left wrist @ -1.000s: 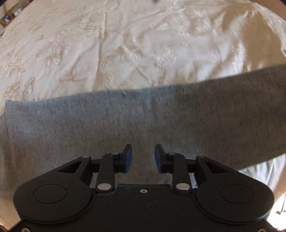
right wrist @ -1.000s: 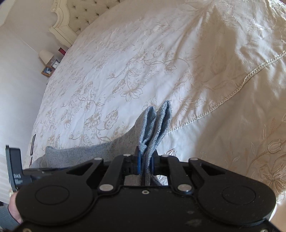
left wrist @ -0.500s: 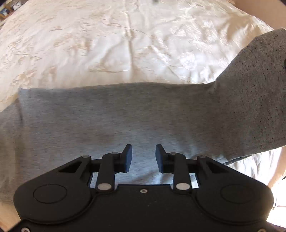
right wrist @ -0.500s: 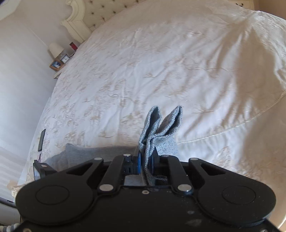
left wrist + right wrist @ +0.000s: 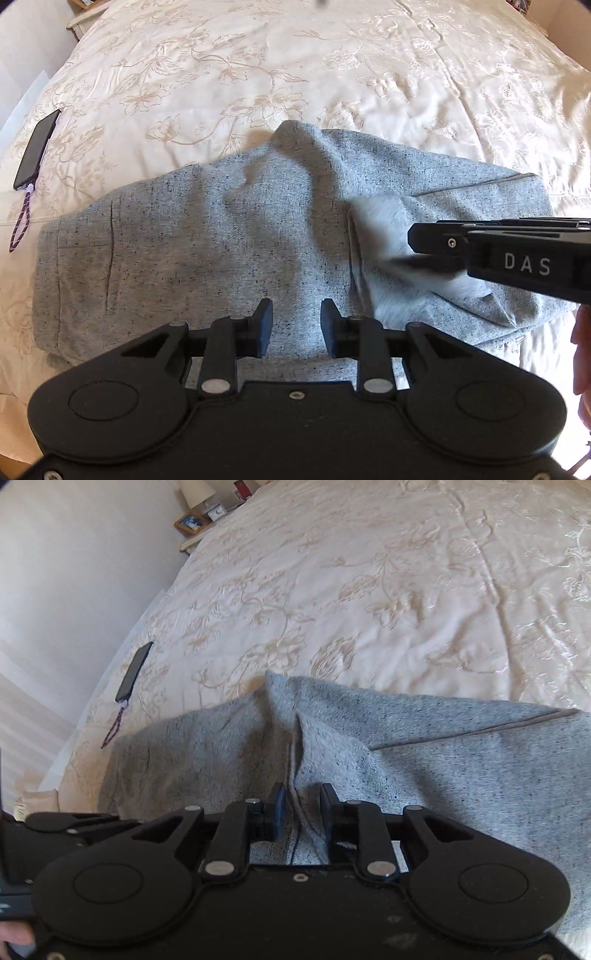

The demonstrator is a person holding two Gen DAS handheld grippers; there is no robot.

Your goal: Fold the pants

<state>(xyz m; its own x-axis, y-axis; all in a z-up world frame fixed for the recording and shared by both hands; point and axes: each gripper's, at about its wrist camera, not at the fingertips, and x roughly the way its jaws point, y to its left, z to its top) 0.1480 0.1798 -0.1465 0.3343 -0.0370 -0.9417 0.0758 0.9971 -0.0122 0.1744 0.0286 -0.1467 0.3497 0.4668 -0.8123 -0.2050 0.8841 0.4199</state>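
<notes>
Folding is well under way on the bedspread [image 5: 280, 62]: the grey pants [image 5: 207, 236] lie doubled over on it, the leg end brought across the rest of the garment, with a raised ridge of cloth where the layers meet.

The right gripper [image 5: 299, 797] is letting go at this moment. Its jaws are opening, and the folded hem edge stands loosely between them with a gap on either side, so the pads no longer press on it. The left gripper [image 5: 295, 314] hovers over the middle of the pants with its jaws parted and nothing between them. From the left wrist view the right gripper's body reaches in over the right-hand end of the pants. A phone [image 5: 37, 147] with a purple strap lies on the bedspread well beyond the pants' left end.

A second ago the right gripper was clamped on the bunched leg end, held up clear of the bedspread, and the pants stretched out long and flat under the left gripper. Since then both hands have swept sideways and the leg end has come down onto the garment.

Next, I'd judge, the right gripper must draw clear without dragging the hem, then the ridge wants flattening before another fold.
</notes>
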